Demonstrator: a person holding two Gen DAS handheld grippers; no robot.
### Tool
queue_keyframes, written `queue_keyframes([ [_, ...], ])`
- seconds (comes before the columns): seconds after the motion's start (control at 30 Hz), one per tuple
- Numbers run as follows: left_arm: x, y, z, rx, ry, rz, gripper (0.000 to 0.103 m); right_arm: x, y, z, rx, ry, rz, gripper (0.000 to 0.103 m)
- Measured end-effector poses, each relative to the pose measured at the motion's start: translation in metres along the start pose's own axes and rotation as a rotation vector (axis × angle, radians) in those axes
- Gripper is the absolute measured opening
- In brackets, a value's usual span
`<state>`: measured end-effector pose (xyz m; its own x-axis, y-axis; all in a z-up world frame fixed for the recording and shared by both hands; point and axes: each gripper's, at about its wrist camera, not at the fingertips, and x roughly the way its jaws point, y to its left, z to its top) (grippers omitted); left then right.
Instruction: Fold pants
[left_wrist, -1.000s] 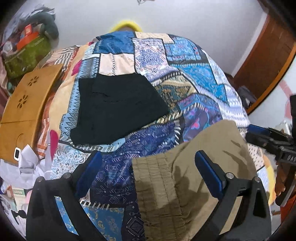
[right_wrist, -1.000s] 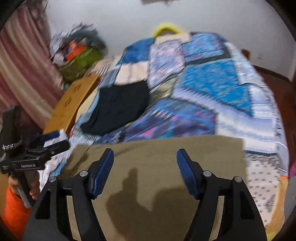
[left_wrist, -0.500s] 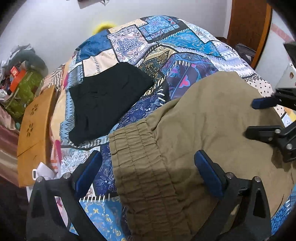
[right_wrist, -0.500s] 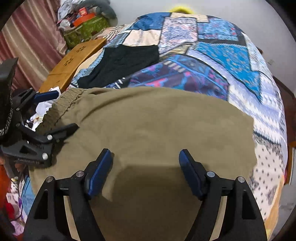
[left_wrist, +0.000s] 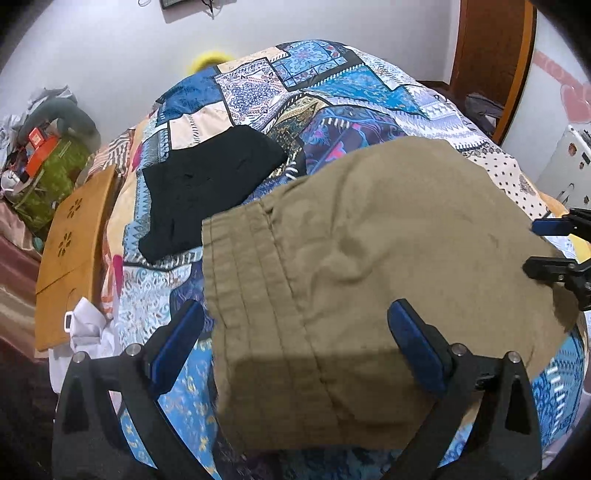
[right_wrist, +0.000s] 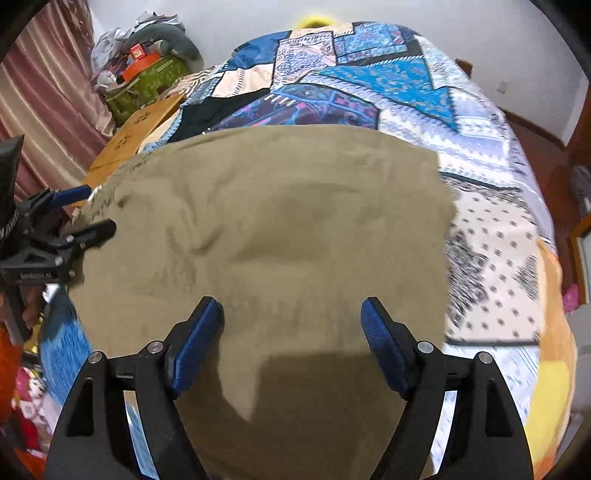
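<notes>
Khaki pants (left_wrist: 369, 258) lie folded flat on the patchwork bedspread (left_wrist: 332, 92), with the ribbed waistband (left_wrist: 243, 273) at their left edge. They also fill the right wrist view (right_wrist: 280, 229). My left gripper (left_wrist: 295, 339) is open and empty, hovering over the waistband end near the bed's front edge. My right gripper (right_wrist: 291, 336) is open and empty over the other end of the pants. Each gripper shows at the edge of the other's view, the right gripper (left_wrist: 554, 247) at the right and the left gripper (right_wrist: 74, 218) at the left.
A folded black garment (left_wrist: 207, 184) lies on the bed behind the khaki pants. A wooden lap table (left_wrist: 70, 251) leans at the bed's left side. A cluttered green bag (left_wrist: 48, 173) stands by the wall. A wooden door (left_wrist: 491, 55) is at the far right.
Both grippers have come nearer and lower over the pants and tilted down. The khaki pants now fill more of both views. The pants' waistband looks flatter.
</notes>
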<state>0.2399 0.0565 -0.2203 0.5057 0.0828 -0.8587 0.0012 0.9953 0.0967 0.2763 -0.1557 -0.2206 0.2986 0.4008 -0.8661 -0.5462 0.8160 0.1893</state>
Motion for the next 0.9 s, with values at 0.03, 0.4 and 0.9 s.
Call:
queue_keyframes([
  [0.03, -0.001, 0.0, -0.003, -0.009, 0.0, -0.003, 0.101, -0.003, -0.001, -0.005, 0.007, 0.001, -0.013, 0.08],
  [0.4, -0.026, 0.017, -0.03, -0.168, -0.007, -0.016, 0.101, -0.025, -0.033, -0.045, 0.191, -0.035, 0.021, 0.08],
  [0.9, -0.052, 0.043, -0.058, -0.317, -0.052, -0.054, 0.101, -0.071, 0.036, -0.004, -0.02, -0.285, -0.07, 0.081],
])
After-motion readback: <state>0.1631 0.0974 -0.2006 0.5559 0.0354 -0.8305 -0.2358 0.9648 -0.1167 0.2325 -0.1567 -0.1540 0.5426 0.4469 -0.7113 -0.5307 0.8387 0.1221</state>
